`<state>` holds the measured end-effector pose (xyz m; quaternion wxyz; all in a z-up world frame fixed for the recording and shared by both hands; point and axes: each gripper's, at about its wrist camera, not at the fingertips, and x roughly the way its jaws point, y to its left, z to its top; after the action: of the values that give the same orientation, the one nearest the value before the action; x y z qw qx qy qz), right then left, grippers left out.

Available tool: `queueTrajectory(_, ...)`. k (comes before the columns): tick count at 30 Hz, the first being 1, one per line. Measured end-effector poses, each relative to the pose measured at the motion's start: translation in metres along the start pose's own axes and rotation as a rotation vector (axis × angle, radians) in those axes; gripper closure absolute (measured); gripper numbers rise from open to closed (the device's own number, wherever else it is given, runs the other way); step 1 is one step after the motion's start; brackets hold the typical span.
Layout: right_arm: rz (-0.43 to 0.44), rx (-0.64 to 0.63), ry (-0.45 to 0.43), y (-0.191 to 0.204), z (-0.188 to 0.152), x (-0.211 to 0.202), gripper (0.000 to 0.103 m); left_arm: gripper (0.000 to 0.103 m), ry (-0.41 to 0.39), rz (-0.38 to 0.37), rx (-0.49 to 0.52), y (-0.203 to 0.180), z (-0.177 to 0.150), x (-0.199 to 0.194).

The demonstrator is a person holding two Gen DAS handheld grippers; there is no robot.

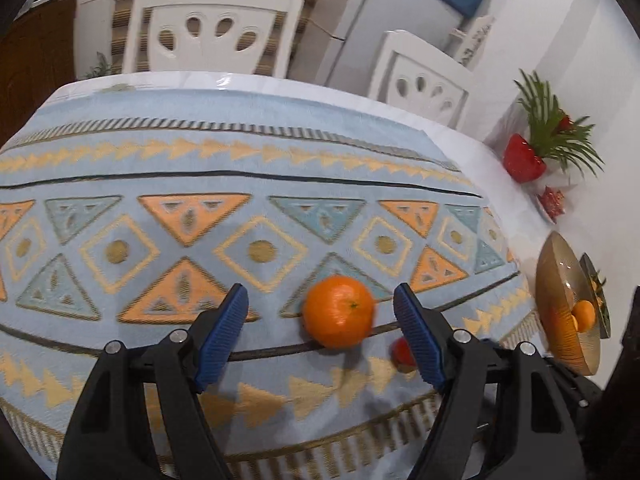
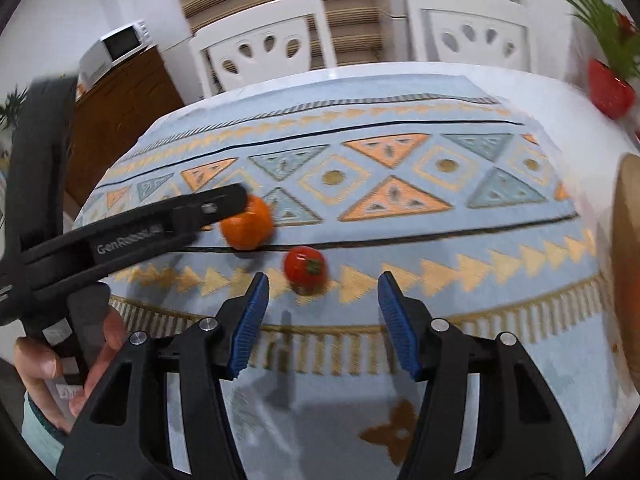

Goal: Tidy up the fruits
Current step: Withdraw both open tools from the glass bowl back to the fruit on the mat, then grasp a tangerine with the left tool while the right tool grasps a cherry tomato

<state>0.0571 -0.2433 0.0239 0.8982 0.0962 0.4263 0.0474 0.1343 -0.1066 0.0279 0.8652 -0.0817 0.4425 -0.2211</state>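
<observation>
An orange (image 1: 338, 311) lies on the patterned tablecloth (image 1: 200, 168), between the tips of my open left gripper (image 1: 320, 312), nearer the right finger; no pad touches it. A red tomato (image 1: 401, 352) lies just behind that finger. In the right wrist view the orange (image 2: 248, 224) sits at the tip of the left gripper (image 2: 236, 200), and the tomato (image 2: 305, 269) lies just ahead of my open, empty right gripper (image 2: 322, 300). A wooden bowl (image 1: 568, 308) at the right edge holds orange fruit (image 1: 584, 314).
Two white chairs (image 1: 212, 28) (image 1: 424, 76) stand behind the table. A red vase with green fronds (image 1: 524, 158) and a small red dish (image 1: 552, 202) sit at the right. The bowl's rim (image 2: 628, 264) is close on the right. A microwave (image 2: 116, 44) sits on a wooden cabinet.
</observation>
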Motion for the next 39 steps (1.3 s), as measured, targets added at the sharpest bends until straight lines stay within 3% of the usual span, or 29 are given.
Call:
queueTrajectory(8,-0.066,-0.064,-0.054,0.012,-0.006,0.016,0.044,0.032,0.001,-0.053,0.008,0.004,-0.011,0.012)
queueTrajectory(17,-0.082,-0.076,-0.015,0.015,-0.007,0.028,0.044,0.036,0.005,0.016,0.082,-0.012,-0.015,0.020)
queueTrajectory(23,-0.074,-0.062,-0.001,0.012,-0.007,0.030,0.066,0.057,0.009,0.015,0.074,-0.010,-0.016,0.021)
queueTrajectory(26,-0.079,-0.070,-0.008,0.013,-0.007,0.029,0.073,0.061,0.013,0.009,0.097,-0.013,-0.016,0.022)
queueTrajectory(39,-0.061,-0.017,-0.037,0.001,-0.005,0.021,0.074,0.062,-0.010,-0.006,0.115,-0.016,-0.018,0.017)
